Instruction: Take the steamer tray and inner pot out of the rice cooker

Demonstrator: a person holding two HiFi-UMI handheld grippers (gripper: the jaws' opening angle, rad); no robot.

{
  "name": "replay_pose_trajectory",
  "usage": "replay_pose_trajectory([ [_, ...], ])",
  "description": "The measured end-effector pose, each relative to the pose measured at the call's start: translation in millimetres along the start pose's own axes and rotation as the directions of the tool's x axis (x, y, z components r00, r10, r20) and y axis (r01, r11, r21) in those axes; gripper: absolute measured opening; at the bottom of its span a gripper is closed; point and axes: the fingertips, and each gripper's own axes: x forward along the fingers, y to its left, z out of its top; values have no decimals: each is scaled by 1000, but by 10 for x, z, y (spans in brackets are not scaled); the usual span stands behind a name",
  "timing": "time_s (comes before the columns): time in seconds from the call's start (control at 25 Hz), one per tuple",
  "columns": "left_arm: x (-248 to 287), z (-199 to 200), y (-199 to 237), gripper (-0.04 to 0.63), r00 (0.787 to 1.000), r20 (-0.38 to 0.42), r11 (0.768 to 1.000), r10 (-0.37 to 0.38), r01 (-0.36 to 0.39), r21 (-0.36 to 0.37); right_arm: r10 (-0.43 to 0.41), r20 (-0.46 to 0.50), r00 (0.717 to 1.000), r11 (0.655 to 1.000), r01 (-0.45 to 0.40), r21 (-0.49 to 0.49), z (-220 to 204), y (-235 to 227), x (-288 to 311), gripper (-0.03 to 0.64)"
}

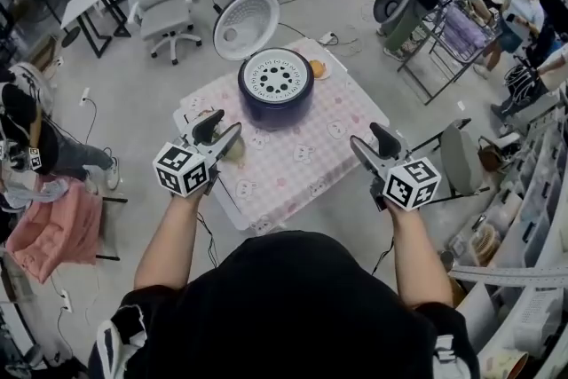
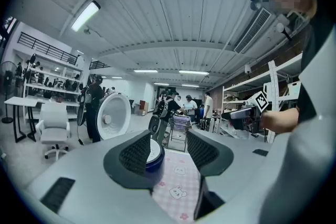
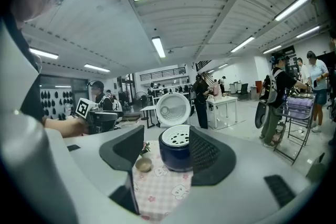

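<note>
a round dark-blue rice cooker (image 1: 276,87), lid up, holds a white perforated steamer tray (image 1: 276,76) on a pink checked tablecloth (image 1: 293,160); left gripper (image 1: 216,133) and right gripper (image 1: 370,146) hover near, jaws apart, empty.

Pink checked tablecloth (image 1: 293,160), small tan bowl (image 3: 143,164), orange object (image 1: 317,67) on it; white office chair (image 1: 164,0) beyond.

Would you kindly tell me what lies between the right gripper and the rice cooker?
Only bare checked tablecloth lies between the right gripper and the rice cooker, as the head view shows.
</note>
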Motion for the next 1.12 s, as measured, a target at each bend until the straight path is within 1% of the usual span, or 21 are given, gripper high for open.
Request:
replay_pose_trajectory([
  [0.2,20,10,79,238,1000,-9,1000,-5,5,-12,4,2,1000,1000,-4,-4,60,-7,75,278],
  [0.36,54,86,179,238,1000,7,1000,-5,6,-19,16,13,1000,1000,-16,-15,146,-38,203,278],
  [0.48,116,130,208,238,1000,9,1000,8,-8,-17,20,29,999,1000,-20,-14,249,-150,273,278],
  [0.64,228,103,245,238,999,-6,999,32,-32,-20,45,38,998,999,-45,-12,354,-342,446,278],
  [0.92,494,31,413,238,993,-28,993,114,-115,-41,147,6,989,989,-147,-19,396,-707,1001,279],
  [1.12,753,57,499,238,982,-44,981,185,-187,-47,246,-33,969,969,-247,-16,424,-953,1463,278],
])
